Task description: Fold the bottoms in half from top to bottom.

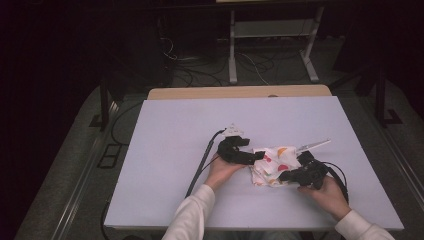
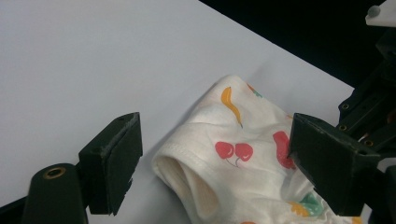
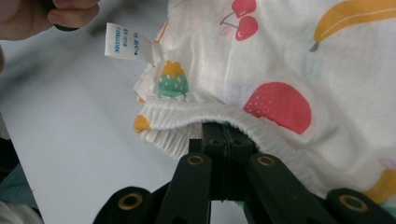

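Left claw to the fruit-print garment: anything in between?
Nothing visible. The left claw stands open with the garment lying between its jaws on the white table, pads apart from the cloth. The right claw is shut on the elastic hem.

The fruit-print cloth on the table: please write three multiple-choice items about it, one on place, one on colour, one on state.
1. Where does the fruit-print cloth lie?
A. between the two grippers
B. at the table's far edge
C. on the floor

2. What colour are the paired cherries printed on it?
A. blue
B. red
C. black

3. How do the fingers of the right gripper stand?
A. wide apart above the cloth
B. shut on bare table
C. shut on the cloth's gathered hem

Key: 1 A, in the high view it sits between the left gripper and the right one; 2 B, they show red; 3 C, the hem is pinched between them.
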### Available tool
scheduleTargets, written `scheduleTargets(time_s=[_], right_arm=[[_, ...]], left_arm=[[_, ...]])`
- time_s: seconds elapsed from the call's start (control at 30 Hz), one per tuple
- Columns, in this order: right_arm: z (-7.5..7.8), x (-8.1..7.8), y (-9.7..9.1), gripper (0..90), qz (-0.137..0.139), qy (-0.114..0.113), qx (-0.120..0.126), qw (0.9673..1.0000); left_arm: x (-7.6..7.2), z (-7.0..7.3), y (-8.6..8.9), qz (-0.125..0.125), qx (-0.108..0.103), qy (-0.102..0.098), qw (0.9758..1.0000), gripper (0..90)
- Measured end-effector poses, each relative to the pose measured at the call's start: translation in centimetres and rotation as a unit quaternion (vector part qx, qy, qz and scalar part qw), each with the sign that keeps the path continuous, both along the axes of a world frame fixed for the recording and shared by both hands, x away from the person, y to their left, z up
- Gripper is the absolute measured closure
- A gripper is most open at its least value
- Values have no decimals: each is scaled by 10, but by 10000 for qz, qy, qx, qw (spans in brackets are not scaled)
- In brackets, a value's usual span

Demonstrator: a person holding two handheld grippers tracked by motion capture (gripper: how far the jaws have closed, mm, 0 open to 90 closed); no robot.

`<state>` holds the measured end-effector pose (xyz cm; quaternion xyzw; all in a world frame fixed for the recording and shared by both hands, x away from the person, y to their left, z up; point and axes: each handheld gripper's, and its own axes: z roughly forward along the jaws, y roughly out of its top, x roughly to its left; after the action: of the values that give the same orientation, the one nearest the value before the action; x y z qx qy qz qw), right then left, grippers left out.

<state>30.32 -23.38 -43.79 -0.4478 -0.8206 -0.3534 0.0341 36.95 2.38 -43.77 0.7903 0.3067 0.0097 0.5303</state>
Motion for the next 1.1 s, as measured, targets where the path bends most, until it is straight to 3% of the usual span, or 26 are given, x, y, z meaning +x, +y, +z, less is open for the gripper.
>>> scheduleTargets(time_s=[0.3, 0.57, 0.77, 0.9, 1.1], right_arm=[[8, -13, -1, 754, 52, -41, -19, 10000], [27, -25, -11, 468, 270, -170, 207, 9993], [39, -19, -18, 279, 250, -372, 320, 9985], [43, -11, -22, 177, 185, -511, 385, 9978], [44, 2, -28, 78, 232, -767, 458, 9957]], left_arm=[[2, 0, 0, -3, 44, 70, 10000, 144], [5, 2, -3, 58, 76, 158, 9998, 63], [6, 4, -7, 40, 186, 175, 9997, 0], [6, 6, -8, 50, 124, 144, 9998, 0], [8, 9, -5, 33, 74, 86, 9999, 0]])
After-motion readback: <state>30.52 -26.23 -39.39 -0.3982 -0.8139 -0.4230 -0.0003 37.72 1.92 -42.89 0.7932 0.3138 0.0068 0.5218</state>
